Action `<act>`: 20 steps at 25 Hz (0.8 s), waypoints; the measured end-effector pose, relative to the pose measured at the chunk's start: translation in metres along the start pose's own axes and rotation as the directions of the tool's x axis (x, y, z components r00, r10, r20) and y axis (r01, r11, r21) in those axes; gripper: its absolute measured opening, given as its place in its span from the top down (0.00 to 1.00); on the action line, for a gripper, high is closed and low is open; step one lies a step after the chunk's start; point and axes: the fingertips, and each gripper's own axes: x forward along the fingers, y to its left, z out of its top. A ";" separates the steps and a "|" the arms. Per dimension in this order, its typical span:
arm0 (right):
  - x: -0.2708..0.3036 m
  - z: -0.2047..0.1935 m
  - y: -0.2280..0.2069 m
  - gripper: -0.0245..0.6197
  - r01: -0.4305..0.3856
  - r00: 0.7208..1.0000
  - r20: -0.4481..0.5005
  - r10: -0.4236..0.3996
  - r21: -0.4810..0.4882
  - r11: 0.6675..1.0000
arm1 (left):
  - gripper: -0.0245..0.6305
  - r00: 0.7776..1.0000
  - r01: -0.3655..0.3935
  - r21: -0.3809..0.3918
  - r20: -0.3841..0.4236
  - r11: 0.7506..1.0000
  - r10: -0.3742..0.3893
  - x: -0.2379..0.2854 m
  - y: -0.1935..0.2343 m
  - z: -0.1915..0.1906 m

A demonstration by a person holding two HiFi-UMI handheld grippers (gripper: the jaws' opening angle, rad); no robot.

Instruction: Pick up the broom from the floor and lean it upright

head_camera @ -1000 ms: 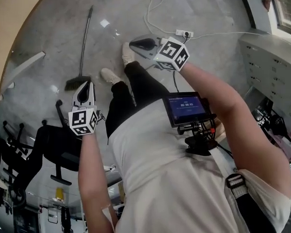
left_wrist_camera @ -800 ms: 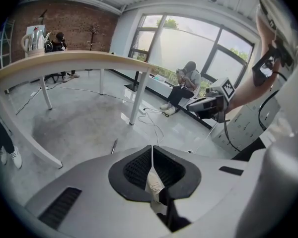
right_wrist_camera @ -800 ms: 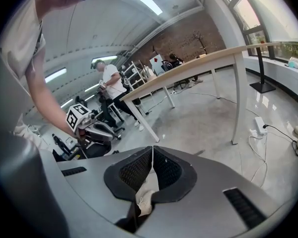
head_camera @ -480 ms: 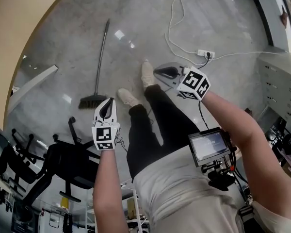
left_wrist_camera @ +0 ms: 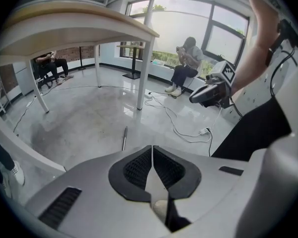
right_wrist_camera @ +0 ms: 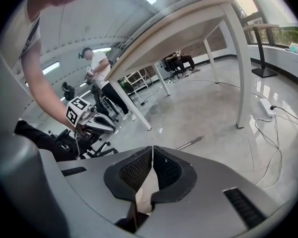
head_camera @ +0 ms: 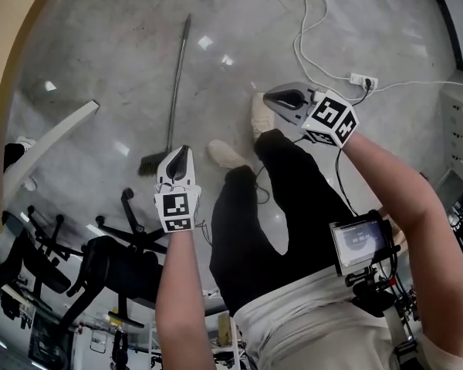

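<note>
**Both jaws shut, broom on floor**

My L gripper (head_camera: 182, 154): jaws together, nothing btwn them, tip near broom (head_camera: 177, 83) head; R gripper (head_camera: 270, 96): jaws together too, empty, near my shoe (head_camera: 260, 116); broom lies flat on floor (head_camera: 85, 60), well apart from R.

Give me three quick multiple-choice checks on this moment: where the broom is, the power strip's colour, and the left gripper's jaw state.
1. Where is the broom? A flat on the floor; B leaning on the table; C held in a gripper.
2. The power strip is: A black; B white; C orange.
3. Jaws of the left gripper: A wide apart; B shut on the broom; C shut, nothing between them.
Answers: 1 A, its handle lies along the floor, untouched. 2 B, it shows white against the grey floor. 3 C, the left gripper view shows them together and empty.
</note>
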 end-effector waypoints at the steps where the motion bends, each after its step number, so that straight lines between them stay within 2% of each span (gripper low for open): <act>1: 0.005 0.000 -0.005 0.93 -0.001 1.000 0.000 0.001 -0.007 1.000 | 0.94 1.000 0.005 0.001 -0.007 1.000 -0.005 0.007 0.004 -0.006; 6: 0.024 0.012 -0.030 0.93 -0.011 1.000 0.021 0.012 -0.040 0.999 | 0.94 1.000 0.020 0.009 -0.022 1.000 -0.020 0.043 0.029 -0.022; 11: 0.067 0.007 -0.063 0.93 -0.046 0.998 0.028 0.049 -0.098 0.994 | 0.94 1.000 0.020 0.002 -0.001 1.000 -0.020 0.105 0.062 -0.043; 16: 0.106 -0.001 -0.090 0.93 -0.086 0.996 -0.009 0.086 -0.189 0.978 | 0.94 1.000 0.002 -0.019 -0.018 1.000 -0.003 0.159 0.093 -0.076; 20: 0.135 -0.005 -0.109 0.93 -0.118 0.993 -0.036 0.113 -0.247 0.962 | 0.94 0.999 0.014 0.006 -0.039 1.000 -0.014 0.194 0.108 -0.105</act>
